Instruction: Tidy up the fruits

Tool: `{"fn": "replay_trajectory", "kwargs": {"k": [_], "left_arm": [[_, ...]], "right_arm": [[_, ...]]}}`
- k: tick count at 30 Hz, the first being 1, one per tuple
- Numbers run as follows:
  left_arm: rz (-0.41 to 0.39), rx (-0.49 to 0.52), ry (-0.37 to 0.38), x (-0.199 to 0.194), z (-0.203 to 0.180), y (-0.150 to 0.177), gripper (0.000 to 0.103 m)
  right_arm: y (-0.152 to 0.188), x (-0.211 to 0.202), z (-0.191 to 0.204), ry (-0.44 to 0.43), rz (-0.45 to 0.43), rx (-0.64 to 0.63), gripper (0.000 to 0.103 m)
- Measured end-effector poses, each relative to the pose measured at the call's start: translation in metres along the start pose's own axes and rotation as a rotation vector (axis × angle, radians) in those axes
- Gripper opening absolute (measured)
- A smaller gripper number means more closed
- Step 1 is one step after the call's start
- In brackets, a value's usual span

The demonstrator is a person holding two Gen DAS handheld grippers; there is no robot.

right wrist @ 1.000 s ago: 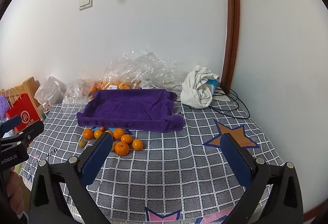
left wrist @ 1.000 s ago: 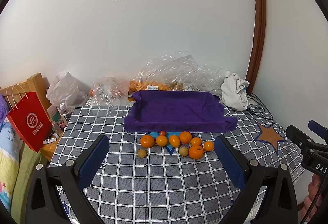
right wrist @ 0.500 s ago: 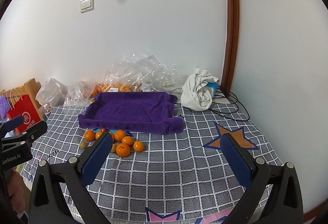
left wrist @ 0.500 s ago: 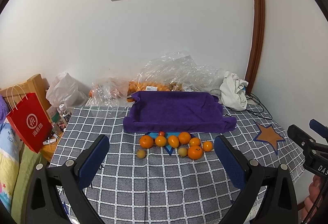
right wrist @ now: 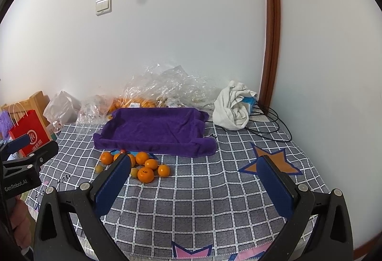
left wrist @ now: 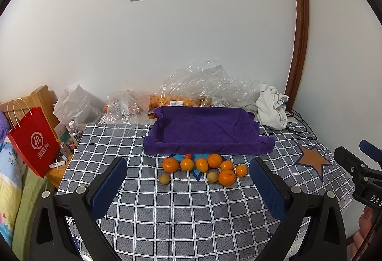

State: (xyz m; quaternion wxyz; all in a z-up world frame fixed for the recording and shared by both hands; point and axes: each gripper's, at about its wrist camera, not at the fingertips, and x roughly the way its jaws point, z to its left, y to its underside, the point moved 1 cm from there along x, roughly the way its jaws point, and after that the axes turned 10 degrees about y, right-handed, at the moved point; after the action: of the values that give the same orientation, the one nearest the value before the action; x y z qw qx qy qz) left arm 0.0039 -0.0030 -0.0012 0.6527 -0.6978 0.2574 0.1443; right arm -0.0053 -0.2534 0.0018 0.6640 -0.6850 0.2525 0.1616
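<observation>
From my left hand-held gripper (left wrist: pixel 188 185) I look across the tabletop (left wrist: pixel 191 225), spread with a grey checked cloth bearing orange stars. The largest thing on it is the purple towel tray (left wrist: pixel 205 132), at 12 o'clock beyond my fingertips, its near rim draped down onto the cloth. Behind it, against the wall, lies crumpled clear plastic wrapping (left wrist: pixel 203 79) with more orange fruit inside, and at 1 o'clock a bunched white cloth (left wrist: pixel 272 105). At 10 o'clock, off the tabletop's edge, stands a red paper bag (left wrist: pixel 33 141).

The oranges (left wrist: pixel 214 160) lie in a loose cluster just in front of the tray's near rim, at 12 o'clock from my left hand-held gripper and well beyond its tips, framed between the two blue pads. The biggest one (left wrist: pixel 227 177) sits nearest me at the right of the cluster. Two small yellowish fruits (left wrist: pixel 164 179) lie on the near side, and a tiny red fruit (left wrist: pixel 188 156) sits right against the tray rim.

My left hand-held gripper is spread wide and holds nothing. My right hand-held gripper (right wrist: pixel 194 181) is likewise spread wide with nothing between its pads; from it the oranges (right wrist: pixel 145 173) lie at 11 o'clock, partly hidden behind its left finger (right wrist: pixel 112 187), and the tray (right wrist: pixel 155 129) lies beyond them. Each gripper shows at the edge of the other's view, with a bit of my hand behind it.
</observation>
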Motion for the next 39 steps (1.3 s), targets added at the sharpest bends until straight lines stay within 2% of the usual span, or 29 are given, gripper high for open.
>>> {"fn": "replay_trajectory", "kwargs": {"k": [25,39], "left_arm": [[-0.011,0.001,0.005,-0.005,-0.001,-0.001,0.103],[-0.014,-0.018,0.004,-0.001,0.013,0.000,0.103]], "right_arm": [[0.001,0.000,0.002,-0.003,0.003,-0.004,0.103],[0.007,0.012,0.021,-0.015,0.014,-0.036,0.103]]}}
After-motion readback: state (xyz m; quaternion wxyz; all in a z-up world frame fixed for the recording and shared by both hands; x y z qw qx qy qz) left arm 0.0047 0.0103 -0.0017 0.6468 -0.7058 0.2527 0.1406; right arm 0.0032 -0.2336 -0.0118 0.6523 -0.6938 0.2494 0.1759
